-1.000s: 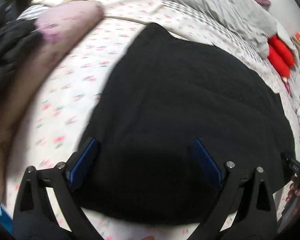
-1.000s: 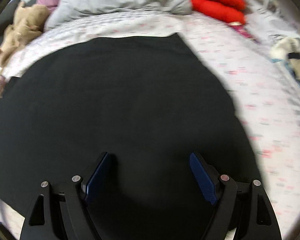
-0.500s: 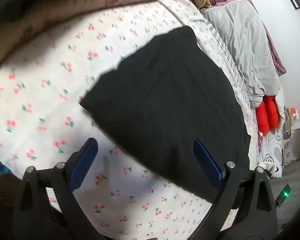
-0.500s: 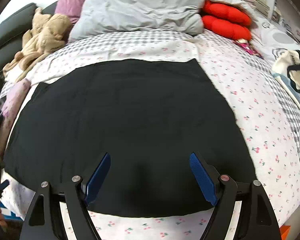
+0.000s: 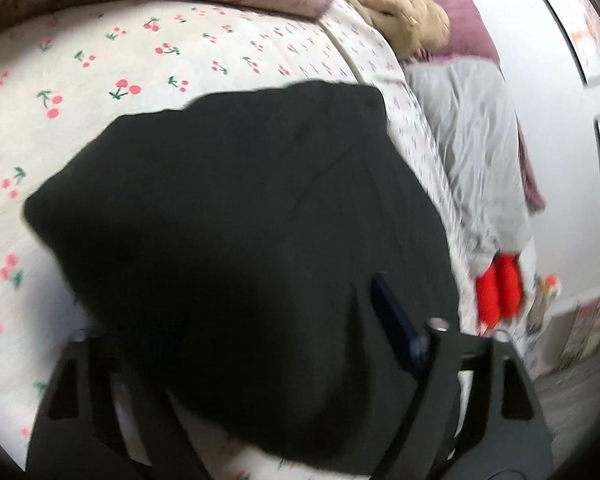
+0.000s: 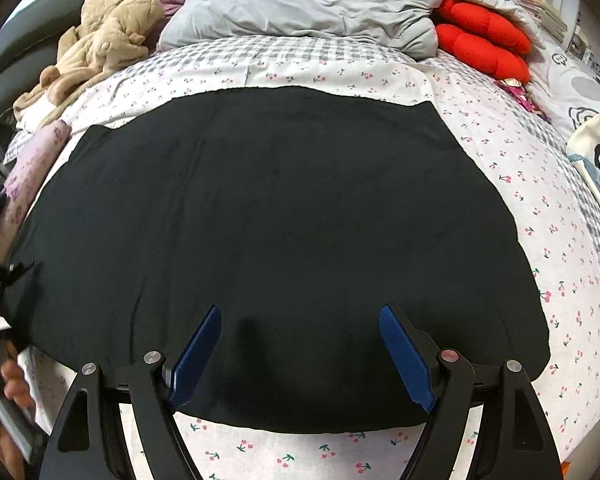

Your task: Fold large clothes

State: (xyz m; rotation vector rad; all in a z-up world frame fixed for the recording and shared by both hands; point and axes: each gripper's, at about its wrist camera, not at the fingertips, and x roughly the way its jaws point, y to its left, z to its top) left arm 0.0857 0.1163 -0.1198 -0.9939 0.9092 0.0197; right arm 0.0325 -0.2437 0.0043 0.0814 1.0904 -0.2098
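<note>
**Left tongs close in on the garment's edge; folding barely begun**

Since the earlier frame, the left tongs [image 5: 260, 344] have dropped onto the near left part of the black garment [image 6: 276, 232], and their jaws have just been closing with cloth between them; blur hides whether the pads grip it yet. That garment lies spread flat on the cherry-print bed sheet [image 6: 540, 184]. The right tongs [image 6: 300, 344] hover over its near hem, jaws wide apart, holding nothing. No crease or fold across the spread cloth shows, so nearly all the folding appears left to do.
</note>
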